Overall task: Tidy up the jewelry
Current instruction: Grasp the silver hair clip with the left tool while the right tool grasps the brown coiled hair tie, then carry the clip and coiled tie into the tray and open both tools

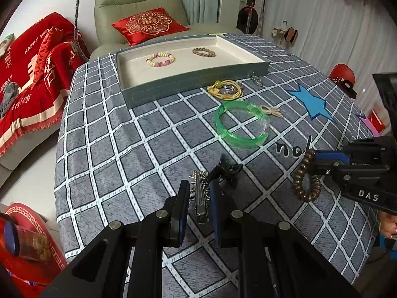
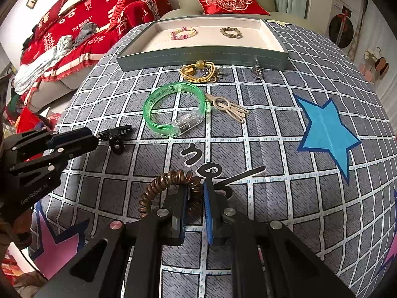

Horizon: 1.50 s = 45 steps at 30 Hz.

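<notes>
On the grey checked tablecloth [image 1: 139, 134], near its front edge, lying lengthwise between the blue-padded fingers [image 1: 182, 206] of the left gripper [image 1: 198, 198]: a silver metal hair clip with spiky teeth [image 1: 199, 196], both pads pressing on its sides, its toothed end pointing away from the camera toward a small black claw clip [image 1: 229, 167] resting just beyond. Gleaming dully, narrow and long, tapering toward the near end.

Further right, sitting clamped in the right gripper [image 2: 194, 198]: a dark brown beaded bracelet of flat stacked discs [image 2: 168, 186], one stretch of the ring pinched between the pads [image 2: 208, 213], the remainder arching out to the left above the cloth. Looking bronze-toned and ribbed, like a coil.

Beyond both grippers, lying flat on the cloth: a translucent green plastic bangle with a clear section [image 2: 173, 109], a beige looped hairpin [image 2: 229, 105] just beside it, then a yellow cord bracelet with a round bead [image 2: 201, 72] and a small silver charm [image 2: 256, 70] close against the wall of a grey-green tray with a cream lining [image 2: 198, 57]. Resting well apart inside that tray: a pink-and-cream beaded bracelet [image 2: 183, 32] and an olive chain-link bracelet [image 2: 230, 32].
</notes>
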Each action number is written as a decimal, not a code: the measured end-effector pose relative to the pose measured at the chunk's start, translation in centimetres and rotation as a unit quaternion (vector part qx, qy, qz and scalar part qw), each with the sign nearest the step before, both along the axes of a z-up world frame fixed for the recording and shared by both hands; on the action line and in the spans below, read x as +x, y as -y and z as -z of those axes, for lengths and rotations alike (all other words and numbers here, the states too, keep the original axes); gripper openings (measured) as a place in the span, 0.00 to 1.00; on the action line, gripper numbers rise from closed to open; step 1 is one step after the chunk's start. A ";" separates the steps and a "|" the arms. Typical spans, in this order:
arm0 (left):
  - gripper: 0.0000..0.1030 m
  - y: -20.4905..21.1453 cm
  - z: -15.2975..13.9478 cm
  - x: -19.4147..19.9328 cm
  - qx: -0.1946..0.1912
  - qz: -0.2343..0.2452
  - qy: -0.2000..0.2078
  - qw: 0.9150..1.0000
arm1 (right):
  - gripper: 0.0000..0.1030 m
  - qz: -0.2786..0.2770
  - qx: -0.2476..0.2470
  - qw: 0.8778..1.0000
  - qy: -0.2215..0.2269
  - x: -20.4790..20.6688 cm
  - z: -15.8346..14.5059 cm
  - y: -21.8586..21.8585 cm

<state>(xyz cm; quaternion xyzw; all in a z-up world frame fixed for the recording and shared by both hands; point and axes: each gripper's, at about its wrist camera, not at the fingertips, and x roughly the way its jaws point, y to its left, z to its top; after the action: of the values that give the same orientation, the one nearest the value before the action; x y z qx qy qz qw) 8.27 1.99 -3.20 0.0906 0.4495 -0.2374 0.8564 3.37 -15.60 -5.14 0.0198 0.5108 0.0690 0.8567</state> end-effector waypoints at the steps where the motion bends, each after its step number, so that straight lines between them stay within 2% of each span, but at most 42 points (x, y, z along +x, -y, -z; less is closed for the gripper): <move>1: 0.32 -0.1 0.1 -0.1 0.000 -0.001 -0.002 1.000 | 0.13 -0.001 0.001 1.000 0.000 0.0 0.0 0.0; 9: 0.32 -0.2 -0.8 -0.6 -0.019 0.007 -0.003 1.000 | 0.13 0.000 0.010 1.000 0.000 0.1 -0.1 0.1; 15: 0.32 0.4 -0.8 -0.7 -0.008 0.008 0.006 1.000 | 0.13 0.001 0.014 1.000 0.002 0.0 -0.3 0.1; 18: 0.32 -0.2 -1.0 -0.8 -0.010 -0.001 0.007 1.000 | 0.13 0.002 0.016 1.000 0.004 0.0 -0.4 0.3; 20: 0.27 -0.7 -1.5 -0.8 -0.016 -0.009 0.010 1.000 | 0.13 0.004 0.018 1.000 0.005 0.0 -0.6 0.4; 28: 0.27 -1.6 -3.5 -0.3 -0.038 -0.030 0.029 0.998 | 0.13 0.007 0.035 0.999 0.017 0.7 -1.9 0.9; 37: 0.27 -0.9 -6.1 1.4 -0.058 -0.047 0.050 0.996 | 0.13 0.015 0.066 0.997 0.037 3.2 -4.9 2.8; 45: 0.27 0.3 -8.4 5.2 -0.076 -0.063 0.067 0.993 | 0.13 0.016 0.067 0.996 0.064 7.6 -8.3 4.4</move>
<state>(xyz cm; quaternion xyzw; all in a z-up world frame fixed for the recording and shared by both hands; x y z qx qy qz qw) 13.46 1.69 5.23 0.0127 0.3763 -0.2099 0.9023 10.95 -19.95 3.16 0.0803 0.4485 0.0907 0.8856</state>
